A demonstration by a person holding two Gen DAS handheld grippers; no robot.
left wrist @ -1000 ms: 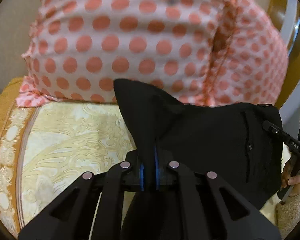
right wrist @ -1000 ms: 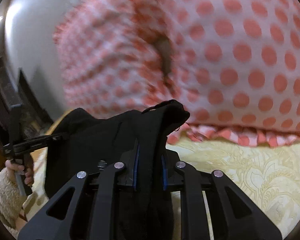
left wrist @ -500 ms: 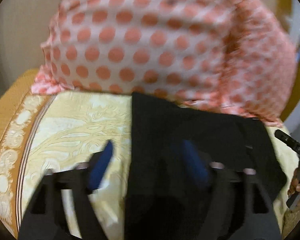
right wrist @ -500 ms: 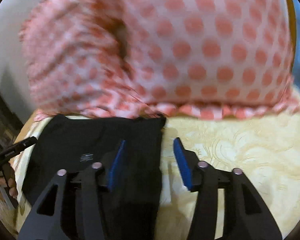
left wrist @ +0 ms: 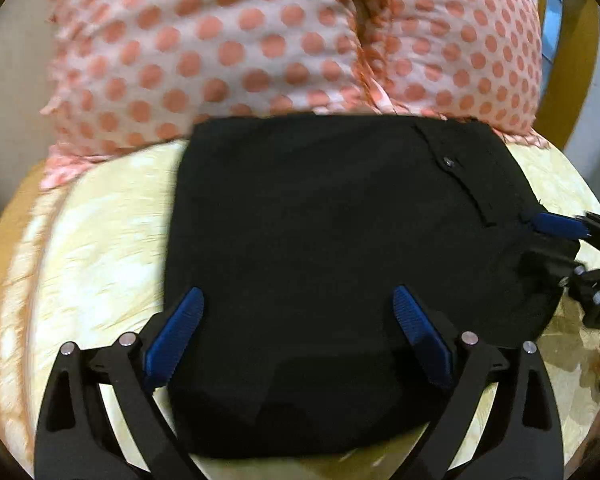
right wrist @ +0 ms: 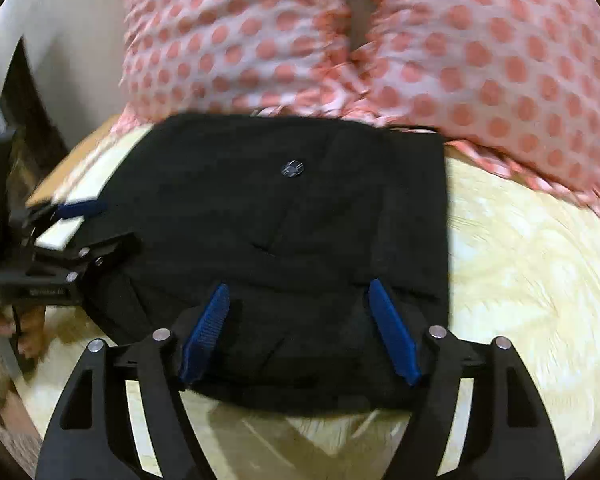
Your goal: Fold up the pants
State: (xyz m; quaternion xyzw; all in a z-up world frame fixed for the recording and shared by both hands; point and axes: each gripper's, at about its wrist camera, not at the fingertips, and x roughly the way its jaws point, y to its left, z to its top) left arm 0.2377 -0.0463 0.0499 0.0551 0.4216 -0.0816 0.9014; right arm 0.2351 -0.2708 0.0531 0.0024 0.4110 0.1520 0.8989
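Left gripper (left wrist: 298, 320) jaws apart, holding nothing; right gripper (right wrist: 298, 318) same. Black pants (left wrist: 340, 260) lie folded into compact rectangle on yellow bedspread (left wrist: 100, 240), just before polka-dot pillow (left wrist: 260, 40). I judge fold laid down; next I'd smooth or finish.

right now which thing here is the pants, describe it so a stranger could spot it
Start at the big pink pillow with orange dots at the back. On the pale yellow patterned cover just in front lie the pants, folded into a flat square. They are the only plain black cloth, with a small button.
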